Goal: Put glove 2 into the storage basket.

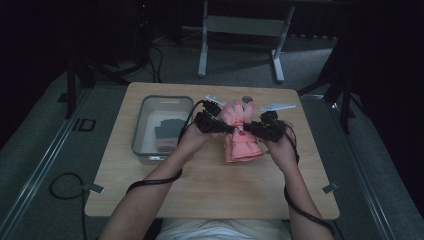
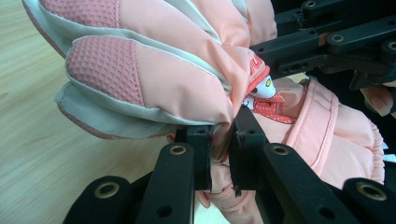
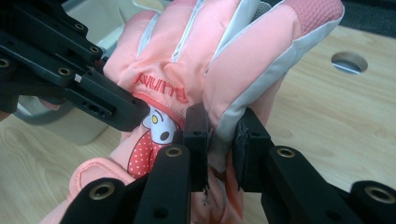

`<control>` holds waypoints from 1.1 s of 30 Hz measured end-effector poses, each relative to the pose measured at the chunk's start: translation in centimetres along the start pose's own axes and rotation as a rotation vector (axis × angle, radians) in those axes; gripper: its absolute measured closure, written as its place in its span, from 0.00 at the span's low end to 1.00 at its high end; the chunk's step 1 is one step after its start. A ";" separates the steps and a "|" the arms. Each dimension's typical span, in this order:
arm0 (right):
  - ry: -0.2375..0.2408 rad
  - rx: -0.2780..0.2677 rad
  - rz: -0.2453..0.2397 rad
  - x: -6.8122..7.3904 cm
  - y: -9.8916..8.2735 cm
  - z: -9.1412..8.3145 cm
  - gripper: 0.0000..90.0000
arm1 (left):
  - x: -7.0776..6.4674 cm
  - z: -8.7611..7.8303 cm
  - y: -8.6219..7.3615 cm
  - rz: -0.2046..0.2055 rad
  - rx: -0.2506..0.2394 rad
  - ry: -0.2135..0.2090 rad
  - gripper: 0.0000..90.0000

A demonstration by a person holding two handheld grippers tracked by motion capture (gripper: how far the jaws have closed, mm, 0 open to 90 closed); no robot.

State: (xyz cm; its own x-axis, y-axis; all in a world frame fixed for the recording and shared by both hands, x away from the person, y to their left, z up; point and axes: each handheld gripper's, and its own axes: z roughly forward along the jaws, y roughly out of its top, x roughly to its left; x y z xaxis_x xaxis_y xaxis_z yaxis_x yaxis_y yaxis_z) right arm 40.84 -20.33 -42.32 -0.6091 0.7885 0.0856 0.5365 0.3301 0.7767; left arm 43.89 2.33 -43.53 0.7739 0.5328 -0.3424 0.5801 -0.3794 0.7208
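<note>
A pink padded glove [image 1: 240,137] with grey trim and a cartoon patch hangs between both grippers, fingers up, over the wooden table [image 1: 210,175]. My left gripper [image 1: 230,128] pinches one side of the glove's middle. In the left gripper view its jaws [image 2: 220,149] are shut on a fold of the pink fabric [image 2: 154,74], with the right gripper's jaw [image 2: 275,49] gripping from the far side. My right gripper [image 1: 246,129] holds the opposite side. Its jaws [image 3: 219,135] are shut on the grey-trimmed edge of the glove [image 3: 224,60], and the left gripper [image 3: 116,105] is opposite.
A grey bin [image 1: 145,120] stands on the table's left, with dark and pink gloves [image 1: 167,135] lying inside. A round hole [image 1: 246,99] sits near the table's far edge. A metal stand's legs [image 1: 240,45] rise behind the table.
</note>
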 end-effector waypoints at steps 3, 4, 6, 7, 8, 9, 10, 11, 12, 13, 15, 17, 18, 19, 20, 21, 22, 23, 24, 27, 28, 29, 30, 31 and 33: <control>0.002 -0.007 -0.007 0.3 0.5 0.1 0.86 | 0.0 -0.6 0.2 0.007 -0.001 0.014 0.89; 0.002 -0.008 -0.011 0.5 0.8 0.1 0.86 | 0.1 -1.3 0.4 0.011 -0.005 0.023 0.89; 0.008 -0.020 -0.022 0.9 1.6 0.1 0.86 | 0.2 -2.0 0.6 0.016 -0.007 0.030 0.89; 0.010 -0.022 -0.026 1.1 1.9 0.2 0.86 | 0.2 -2.4 0.7 0.016 -0.014 0.037 0.89; 0.012 -0.027 -0.027 1.3 2.3 0.2 0.86 | 0.3 -2.7 0.8 0.014 -0.014 0.041 0.89; 0.014 -0.030 -0.032 1.4 2.5 0.3 0.86 | 0.3 -3.0 0.9 0.018 -0.015 0.047 0.89; 0.016 -0.033 -0.035 1.6 2.8 0.3 0.86 | 0.4 -3.4 0.9 0.020 -0.019 0.052 0.89; 0.020 -0.038 -0.037 1.7 3.1 0.4 0.86 | 0.5 -3.8 1.0 0.018 -0.021 0.053 0.89; 0.027 -0.041 -0.039 1.9 3.4 0.4 0.86 | 0.6 -4.2 1.0 0.017 -0.024 0.056 0.89; 0.032 -0.041 -0.043 2.1 3.7 0.5 0.86 | 0.7 -4.6 1.0 0.021 -0.029 0.064 0.89; 0.038 -0.047 -0.053 2.5 4.3 0.7 0.86 | 0.9 -5.3 1.1 0.018 -0.032 0.072 0.89; 0.039 -0.053 -0.064 3.0 4.8 0.9 0.86 | 1.1 -5.9 1.0 0.017 -0.038 0.083 0.89; 0.041 -0.053 -0.067 3.2 5.1 1.0 0.86 | 1.2 -6.3 1.0 0.014 -0.039 0.087 0.89; 0.046 -0.054 -0.071 3.4 5.3 1.2 0.86 | 1.3 -6.7 0.9 0.017 -0.039 0.095 0.89; 0.054 -0.056 -0.072 3.7 5.5 1.4 0.86 | 1.3 -7.0 0.9 0.015 -0.039 0.099 0.89; 0.058 -0.058 -0.072 3.8 5.7 1.5 0.86 | 1.4 -7.3 0.8 0.013 -0.040 0.103 0.89; 0.063 -0.061 -0.075 4.0 5.9 1.6 0.86 | 1.5 -7.7 0.8 0.014 -0.044 0.108 0.89; 0.068 -0.062 -0.080 4.2 6.2 1.7 0.86 | 1.6 -8.0 0.7 0.008 -0.047 0.113 0.89; 0.071 -0.063 -0.084 4.5 6.4 1.8 0.86 | 1.7 -8.4 0.7 0.007 -0.050 0.117 0.89; 0.079 -0.071 -0.096 5.2 7.3 2.1 0.86 | 1.8 -9.6 0.7 0.006 -0.060 0.135 0.89; 0.082 -0.074 -0.098 5.5 7.6 2.2 0.86 | 1.9 -10.0 0.6 0.007 -0.061 0.140 0.89; 0.083 -0.074 -0.107 5.7 7.8 2.3 0.86 | 1.9 -10.3 0.6 0.003 -0.067 0.147 0.89; 0.086 -0.076 -0.108 6.0 8.1 2.4 0.86 | 2.0 -10.8 0.5 0.003 -0.068 0.151 0.89; 0.091 -0.079 -0.113 6.3 8.4 2.5 0.86 | 2.0 -11.2 0.5 0.005 -0.072 0.157 0.89; 0.103 -0.083 -0.122 6.8 8.8 2.7 0.86 | 2.1 -11.9 0.3 0.001 -0.077 0.168 0.89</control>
State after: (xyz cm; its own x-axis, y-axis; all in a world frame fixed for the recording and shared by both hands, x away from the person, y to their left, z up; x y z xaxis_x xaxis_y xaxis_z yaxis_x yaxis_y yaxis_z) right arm 43.02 -10.69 -36.53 -0.7258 0.6863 0.0475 0.4071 0.3729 0.8338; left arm 42.66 12.35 -36.85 0.7171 0.6539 -0.2411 0.5533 -0.3239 0.7674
